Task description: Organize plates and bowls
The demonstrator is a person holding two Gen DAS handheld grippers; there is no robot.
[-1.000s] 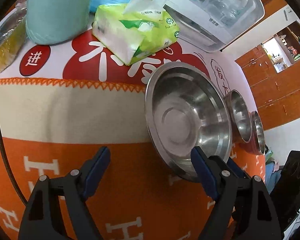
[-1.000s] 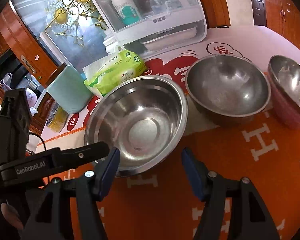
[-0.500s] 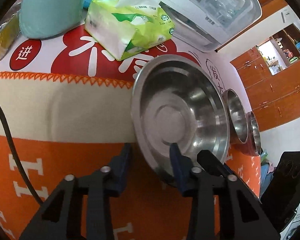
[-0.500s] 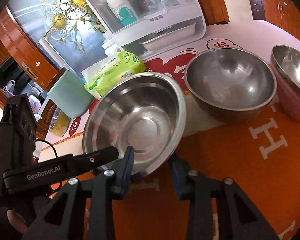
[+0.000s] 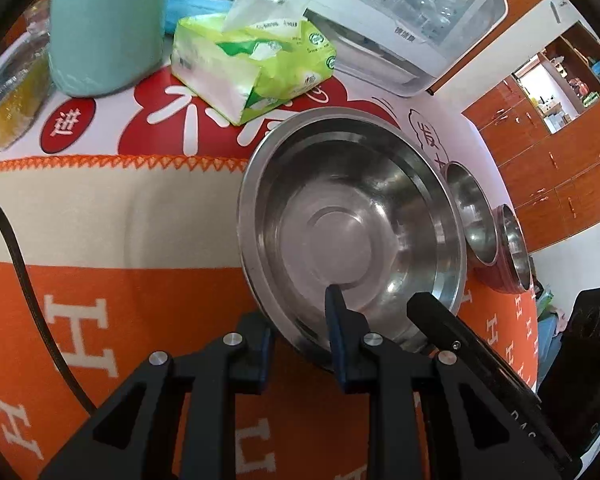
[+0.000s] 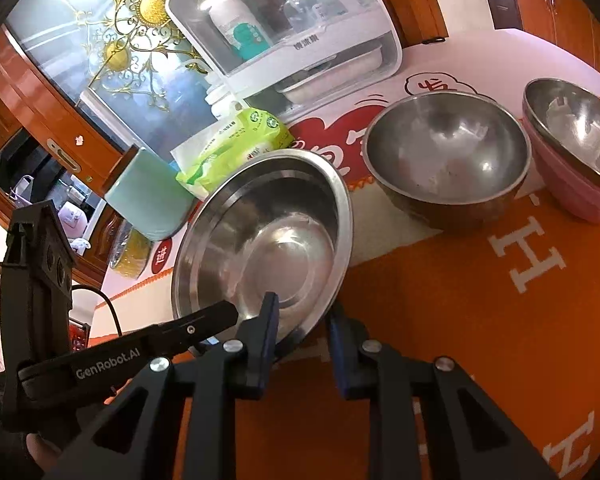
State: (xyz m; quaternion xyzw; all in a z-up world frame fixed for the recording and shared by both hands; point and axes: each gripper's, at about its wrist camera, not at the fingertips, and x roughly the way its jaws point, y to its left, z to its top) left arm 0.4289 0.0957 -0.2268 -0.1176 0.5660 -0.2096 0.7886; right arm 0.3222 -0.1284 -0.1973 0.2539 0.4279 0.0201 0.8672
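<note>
Both my jaws have just closed: left hand-held gripper (image 5: pixel 300 328) and right hand-held gripper (image 6: pixel 302 326) now clamp the basin's (image 5: pixel 352 232) near rim.

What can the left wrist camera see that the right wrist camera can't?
Only the left wrist view shows the black cable at its left edge. Only the right wrist view shows the gold-patterned glass panel and a bit of the person's hand. Both show the big steel bowl, pinched at its near rim by the left gripper and right gripper, plus the green tissue pack.
</note>
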